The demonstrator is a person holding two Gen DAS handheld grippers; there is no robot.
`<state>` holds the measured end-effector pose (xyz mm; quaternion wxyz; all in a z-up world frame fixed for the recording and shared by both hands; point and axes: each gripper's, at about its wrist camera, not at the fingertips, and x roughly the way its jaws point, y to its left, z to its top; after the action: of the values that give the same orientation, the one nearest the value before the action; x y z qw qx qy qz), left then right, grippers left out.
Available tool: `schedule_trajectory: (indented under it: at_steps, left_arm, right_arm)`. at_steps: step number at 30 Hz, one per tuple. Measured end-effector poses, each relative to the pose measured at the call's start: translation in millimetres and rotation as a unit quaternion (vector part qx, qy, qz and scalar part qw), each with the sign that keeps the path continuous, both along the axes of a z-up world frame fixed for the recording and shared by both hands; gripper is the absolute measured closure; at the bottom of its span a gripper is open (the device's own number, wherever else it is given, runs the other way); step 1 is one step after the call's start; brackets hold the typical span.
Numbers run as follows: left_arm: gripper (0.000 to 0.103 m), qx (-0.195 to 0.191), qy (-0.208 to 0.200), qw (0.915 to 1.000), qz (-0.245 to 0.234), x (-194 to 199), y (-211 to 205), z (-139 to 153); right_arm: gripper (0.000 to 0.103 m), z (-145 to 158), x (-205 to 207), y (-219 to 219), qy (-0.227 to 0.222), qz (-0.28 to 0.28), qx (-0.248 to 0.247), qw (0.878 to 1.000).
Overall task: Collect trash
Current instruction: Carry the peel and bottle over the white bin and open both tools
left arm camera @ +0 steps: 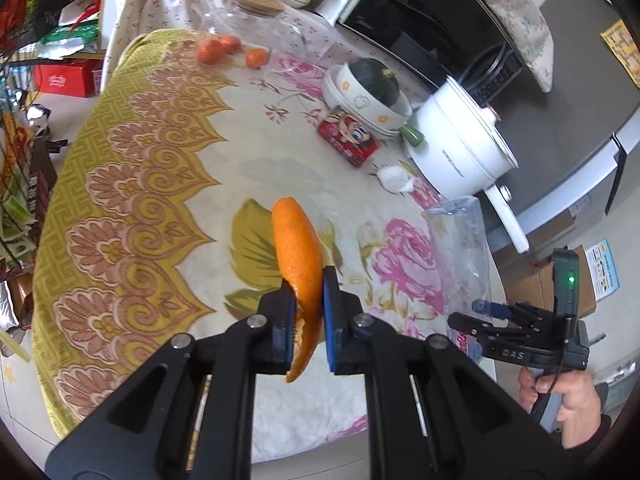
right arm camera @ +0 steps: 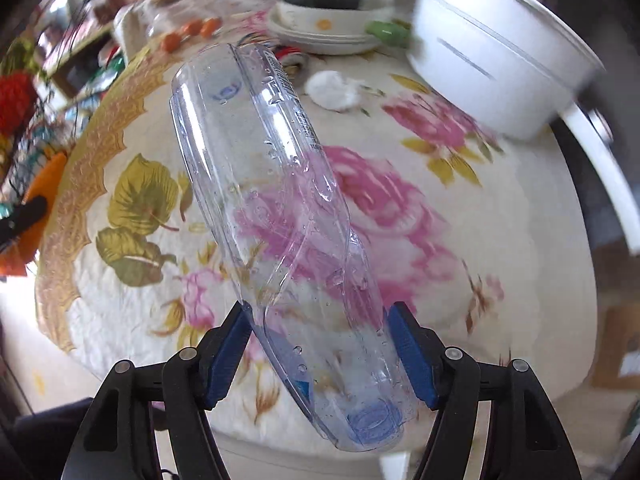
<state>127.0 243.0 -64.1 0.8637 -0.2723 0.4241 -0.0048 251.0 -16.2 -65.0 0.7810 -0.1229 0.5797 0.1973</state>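
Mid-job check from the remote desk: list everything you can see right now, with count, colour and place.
orange peel: one, orange, clamped in the left gripper.
plastic bottle: one, clear, crushed, between the right gripper's pads.
tissue wad: one, white, on the cloth beside the pot.
tangerines: three, orange, far side by the jar.
glass jar: one, clear, cork lid, far side.
bowls: stacked, white, holding a dark green squash.
red tin: one, in front of the bowls.
electric pot: one, white, right side.
tablecloth: one, floral, yellow border.
left gripper: black, blue pads.
right gripper: black, blue pads.
hand: one, on the right gripper's handle.
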Motion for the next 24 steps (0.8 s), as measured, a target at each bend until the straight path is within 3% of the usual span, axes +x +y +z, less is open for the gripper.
schedule_trajectory:
  at_steps: [7,15,24]
  left_arm:
    - [0.090,0.016,0.003,0.9984,-0.055,13.7,-46.2,2.3]
    - [0.090,0.028,0.003,0.9936,-0.109,25.3,-103.4,3.7]
    - [0.090,0.061,0.011,0.9782,-0.198,27.9,-182.1,-5.9]
  right_arm:
    - [0.032,20.2,-37.2,-81.3,-0.028,-0.065,0.034,0.997]
    - [0.032,14.6,-62.7,-167.9,-0.044,-0.127,0.068,0.989]
    - [0.031,15.3,-86.5,-230.1,-0.031,-0.190,0.090,0.977]
